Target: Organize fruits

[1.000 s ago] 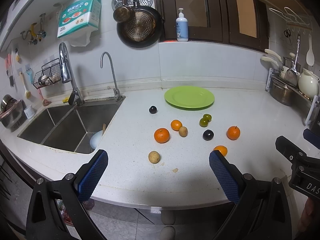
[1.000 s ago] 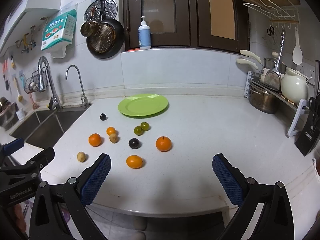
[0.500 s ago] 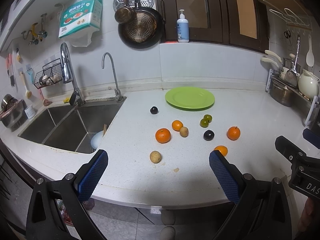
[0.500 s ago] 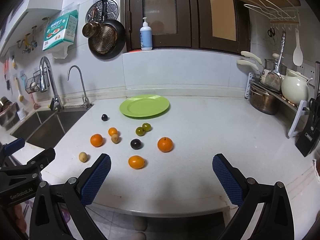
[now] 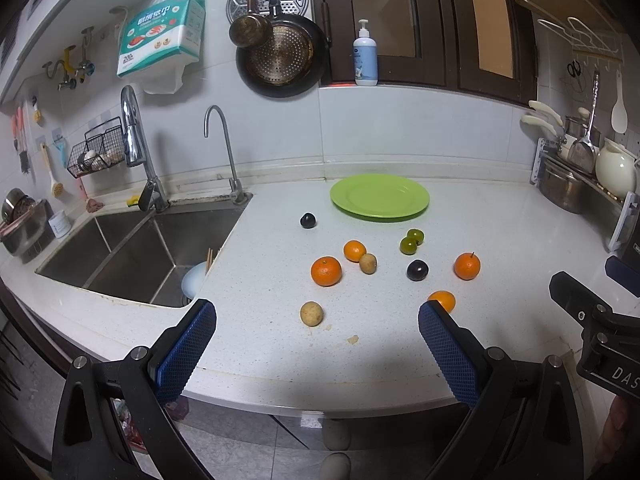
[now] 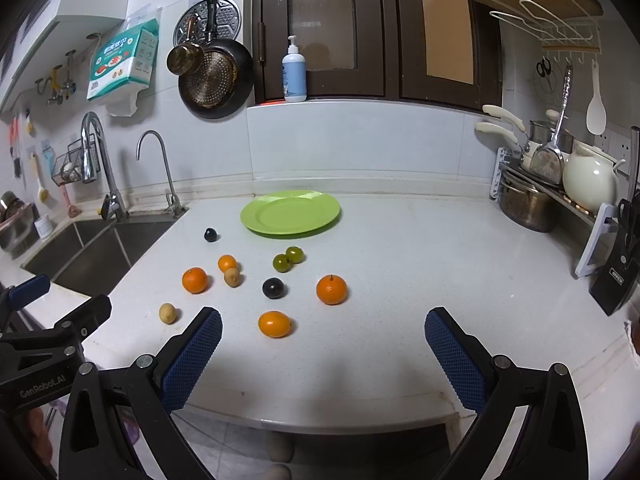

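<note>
The left gripper [image 5: 316, 332] is held wide open over the near edge of the bench [image 5: 500, 236], with nothing in it. Small fruits [image 6: 276, 324] are scattered before the empty green plate [image 6: 290, 212]. The right gripper [image 6: 322, 334] is held wide open too.

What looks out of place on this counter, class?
The fruits lie loose on the counter, none on the green plate. Small crumbs sit near the front edge, beside the tan fruit. Nothing looks spilled or damaged.

Left gripper [image 5: 316, 336] wide open above counter edge [image 5: 280, 384], empty green plate [image 5: 379, 197] beyond scattered oranges [image 5: 326, 271], sink [image 5: 132, 256] at left.
</note>
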Demonstrator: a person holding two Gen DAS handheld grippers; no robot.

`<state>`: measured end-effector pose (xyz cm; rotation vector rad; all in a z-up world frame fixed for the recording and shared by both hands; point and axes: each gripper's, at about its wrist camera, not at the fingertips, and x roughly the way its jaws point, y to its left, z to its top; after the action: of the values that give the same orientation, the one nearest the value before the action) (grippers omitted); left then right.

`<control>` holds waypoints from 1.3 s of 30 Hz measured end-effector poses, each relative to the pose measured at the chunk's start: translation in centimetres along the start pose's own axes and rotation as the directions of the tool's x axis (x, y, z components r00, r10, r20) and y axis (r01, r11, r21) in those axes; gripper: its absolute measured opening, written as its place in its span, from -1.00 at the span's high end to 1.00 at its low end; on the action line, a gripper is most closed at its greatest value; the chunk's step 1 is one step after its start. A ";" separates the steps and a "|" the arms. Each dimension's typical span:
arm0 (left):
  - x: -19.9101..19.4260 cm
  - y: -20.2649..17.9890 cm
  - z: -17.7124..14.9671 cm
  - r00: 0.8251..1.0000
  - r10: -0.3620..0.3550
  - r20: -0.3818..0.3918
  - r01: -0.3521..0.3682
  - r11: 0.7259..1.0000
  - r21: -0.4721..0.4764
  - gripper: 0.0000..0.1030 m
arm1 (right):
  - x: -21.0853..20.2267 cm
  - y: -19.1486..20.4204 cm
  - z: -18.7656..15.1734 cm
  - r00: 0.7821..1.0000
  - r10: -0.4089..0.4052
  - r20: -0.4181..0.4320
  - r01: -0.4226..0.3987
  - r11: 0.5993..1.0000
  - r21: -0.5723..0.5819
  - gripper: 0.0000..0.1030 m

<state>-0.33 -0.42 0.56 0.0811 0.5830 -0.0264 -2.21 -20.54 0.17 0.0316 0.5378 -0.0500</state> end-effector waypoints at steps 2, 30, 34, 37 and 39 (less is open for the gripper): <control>0.0 0.0 0.0 1.000 0.001 0.000 -0.001 1.000 -0.001 -1.00 | 0.0 0.0 0.0 1.000 0.000 0.000 0.000 1.000 -0.001 -0.99; 3.8 0.8 -0.2 0.997 -0.022 -0.077 0.023 1.000 0.020 -1.00 | 2.8 1.3 -0.1 0.997 0.017 -0.070 -0.017 1.000 -0.002 -0.99; 5.4 1.2 -0.4 0.995 -0.036 -0.098 0.039 0.999 0.029 -0.94 | 4.4 1.8 0.0 0.994 0.027 -0.104 -0.027 1.000 0.000 -0.99; 6.6 1.4 -0.6 0.993 -0.043 -0.111 0.048 0.998 0.040 -0.86 | 5.8 2.4 0.0 0.990 0.035 -0.134 -0.035 0.999 0.000 -0.96; 7.6 1.6 -0.7 0.991 -0.056 -0.124 0.061 0.997 0.042 -0.79 | 6.9 2.8 0.0 0.987 0.045 -0.156 -0.046 0.999 -0.002 -0.91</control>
<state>5.76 1.18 -4.09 0.1110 0.7081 -0.0924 3.85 -18.04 -3.36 0.0427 0.6938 -0.0016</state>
